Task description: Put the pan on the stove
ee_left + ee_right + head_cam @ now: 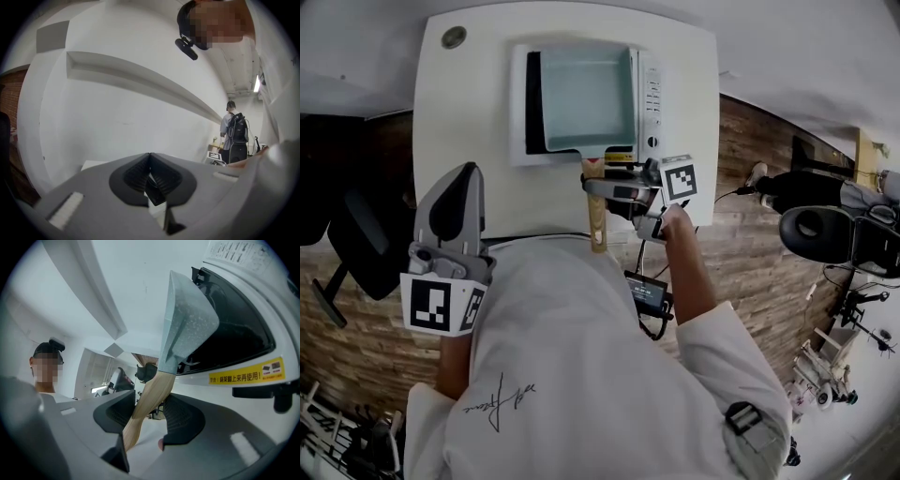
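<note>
At the left edge of the white counter (469, 94), the left claw (467, 178) hangs just above the surface, off to the side of the cooking things. In the left gripper view this claw (150, 176) has its jaws closed together with nothing between them, and it faces a white wall. A person with a backpack (234, 133) stands far off at the right of that view.

Toward the middle of the counter sits the white stove (651, 103), with its button strip on the right side. The square, pale blue-green pan (586, 98) rests on top of it and covers most of the dark cooking plate. The pan's wooden handle (597, 225) sticks out over the near edge of the stove toward the person.

Right of that, the right claw (595, 185) reaches in from the side across the handle. In the right gripper view this claw (150, 416) is closed on the wooden handle (145, 399), which runs up between the pads to the pan (185, 324). The stove (262, 357) fills the right of that view and carries a yellow label (246, 376).
</note>
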A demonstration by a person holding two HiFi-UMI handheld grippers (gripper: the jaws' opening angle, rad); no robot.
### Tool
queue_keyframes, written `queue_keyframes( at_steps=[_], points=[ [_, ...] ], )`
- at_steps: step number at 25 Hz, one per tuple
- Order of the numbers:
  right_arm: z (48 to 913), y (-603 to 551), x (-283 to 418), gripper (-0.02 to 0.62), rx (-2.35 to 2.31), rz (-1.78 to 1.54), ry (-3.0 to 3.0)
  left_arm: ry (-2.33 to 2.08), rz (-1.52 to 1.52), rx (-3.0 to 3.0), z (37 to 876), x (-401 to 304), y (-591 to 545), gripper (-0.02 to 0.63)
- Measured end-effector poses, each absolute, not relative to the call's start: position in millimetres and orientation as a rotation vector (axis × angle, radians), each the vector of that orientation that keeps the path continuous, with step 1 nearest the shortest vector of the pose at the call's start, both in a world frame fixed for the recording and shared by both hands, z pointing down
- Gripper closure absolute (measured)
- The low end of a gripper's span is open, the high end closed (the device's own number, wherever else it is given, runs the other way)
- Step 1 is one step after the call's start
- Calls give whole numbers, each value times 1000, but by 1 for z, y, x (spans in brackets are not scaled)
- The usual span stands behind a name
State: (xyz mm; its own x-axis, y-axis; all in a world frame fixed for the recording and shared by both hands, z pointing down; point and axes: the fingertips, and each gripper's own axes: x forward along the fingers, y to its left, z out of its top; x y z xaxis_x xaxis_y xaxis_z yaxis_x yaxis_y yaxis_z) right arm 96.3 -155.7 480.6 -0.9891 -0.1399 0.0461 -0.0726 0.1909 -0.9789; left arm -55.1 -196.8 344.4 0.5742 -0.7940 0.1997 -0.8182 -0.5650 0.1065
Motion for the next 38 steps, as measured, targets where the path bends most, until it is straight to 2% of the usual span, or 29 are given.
queue_keyframes(
  at_steps=[34, 38],
  points=[
    [484, -167, 92, 419, -173, -1940, 2285, -1312, 215, 2633, 352, -46, -199, 603],
    [482, -168, 94, 397, -179, -1921, 2288, -1303, 213, 2632, 353, -44, -201, 603]
  ],
)
